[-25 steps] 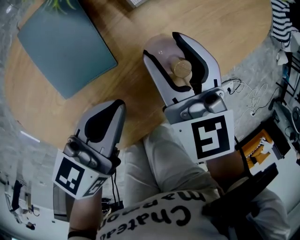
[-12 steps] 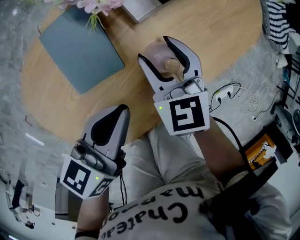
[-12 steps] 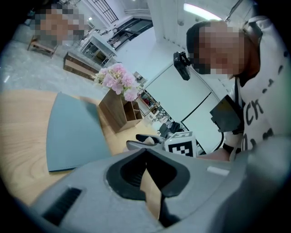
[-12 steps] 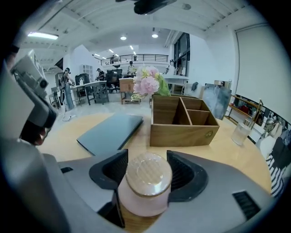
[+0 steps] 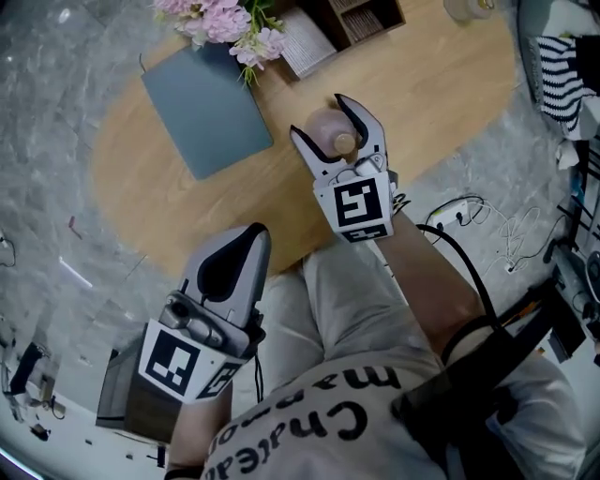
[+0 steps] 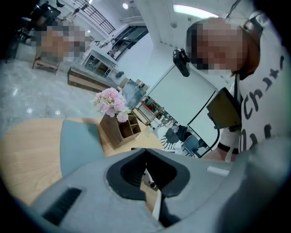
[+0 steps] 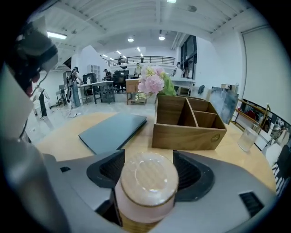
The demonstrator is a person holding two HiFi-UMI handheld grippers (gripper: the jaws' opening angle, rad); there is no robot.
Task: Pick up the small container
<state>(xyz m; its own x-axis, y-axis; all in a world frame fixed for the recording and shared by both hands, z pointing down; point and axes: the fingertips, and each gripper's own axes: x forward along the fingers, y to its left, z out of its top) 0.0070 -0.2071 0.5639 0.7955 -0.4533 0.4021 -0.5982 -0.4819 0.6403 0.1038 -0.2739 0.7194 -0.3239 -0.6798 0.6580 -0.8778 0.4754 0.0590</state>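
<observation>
We judged pre-grasp: right hand-held gripper (image 5: pixel 317 115) had just opened wide, straddling the small container (image 7: pixel 148 182) unclamped. Next: close squarely, lift. Left hand-held gripper (image 5: pixel 251 232) was closed, empty.

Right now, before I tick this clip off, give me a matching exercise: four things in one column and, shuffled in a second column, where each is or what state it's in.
Things:
1. small container
2. closed laptop
3. pink flowers
4. left hand-held gripper

Places or states:
A. jaws together, holding nothing
B. flat on the table, left of the wooden organiser
C. between the open jaws of the right hand-held gripper
D. at the wooden organiser's end nearest the laptop

Pairs: 1-C, 2-B, 3-D, 4-A

The right hand-held gripper's jaws have just been opening, with the container between them.
</observation>
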